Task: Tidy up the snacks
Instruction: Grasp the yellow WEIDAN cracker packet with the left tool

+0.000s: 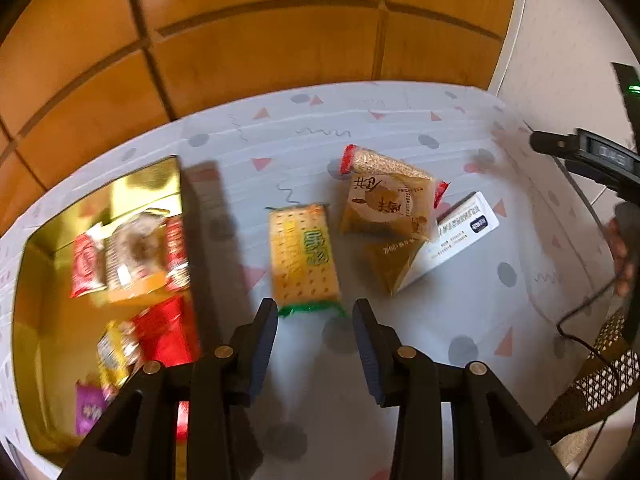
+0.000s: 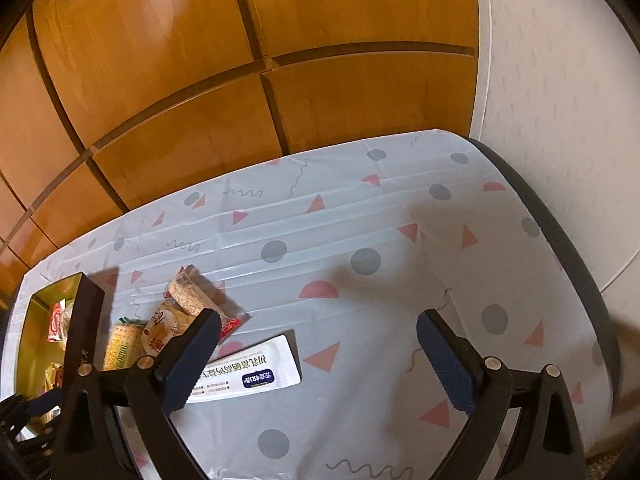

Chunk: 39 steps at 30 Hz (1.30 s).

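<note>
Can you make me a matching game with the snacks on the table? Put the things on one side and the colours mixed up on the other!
Things:
1. cracker packet
2. long sachet
3. box
4. grain bar packet

Colours:
A. gold inside
B. white with a dark blue label
C. yellow with a green end
D. brown with red ends

Pairs: 1-C, 2-B, 3-A, 4-D
</note>
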Motion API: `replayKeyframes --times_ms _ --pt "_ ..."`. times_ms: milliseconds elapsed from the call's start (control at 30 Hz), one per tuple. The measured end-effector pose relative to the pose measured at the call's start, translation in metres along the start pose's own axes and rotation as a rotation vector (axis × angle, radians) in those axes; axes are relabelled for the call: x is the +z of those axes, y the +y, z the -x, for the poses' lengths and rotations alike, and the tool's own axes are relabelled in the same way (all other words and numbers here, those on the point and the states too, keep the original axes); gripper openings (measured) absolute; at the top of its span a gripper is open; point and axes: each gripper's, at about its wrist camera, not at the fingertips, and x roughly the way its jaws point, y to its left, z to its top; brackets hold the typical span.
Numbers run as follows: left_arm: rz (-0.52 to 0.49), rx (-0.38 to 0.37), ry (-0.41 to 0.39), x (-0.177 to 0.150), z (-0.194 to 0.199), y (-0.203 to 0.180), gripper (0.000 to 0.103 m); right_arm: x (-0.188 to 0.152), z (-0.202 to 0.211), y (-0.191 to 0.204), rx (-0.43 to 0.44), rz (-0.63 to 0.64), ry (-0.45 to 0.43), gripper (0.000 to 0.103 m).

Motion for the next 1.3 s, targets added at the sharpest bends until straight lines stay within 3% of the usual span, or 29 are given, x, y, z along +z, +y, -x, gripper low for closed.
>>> replayKeyframes --times_ms 133,567,733,800,1300 --pt "0.007 0.0 0.043 0.014 -0.023 0.0 0.053 0.0 -0.002 0.001 0.008 0.005 0.014 0.099" --pt "0.027 0.047 0.104 0.051 -0.084 0.009 0.054 0.0 0.001 0.004 0.043 0.011 0.009 0.1" --pt "0.045 0.03 0.088 0.051 -0.085 0.012 0.053 0.0 0.001 0.004 0.05 0.009 0.008 0.1" --pt "0.044 0.025 0.08 0.047 -0.082 0.009 0.048 0.0 0.002 0.004 0.05 0.006 0.007 0.1" --pt "-0.053 -0.047 -0.033 -0.057 -0.02 -0.038 0.048 -0.005 -0.009 0.006 0.035 0.032 0.063 0.1"
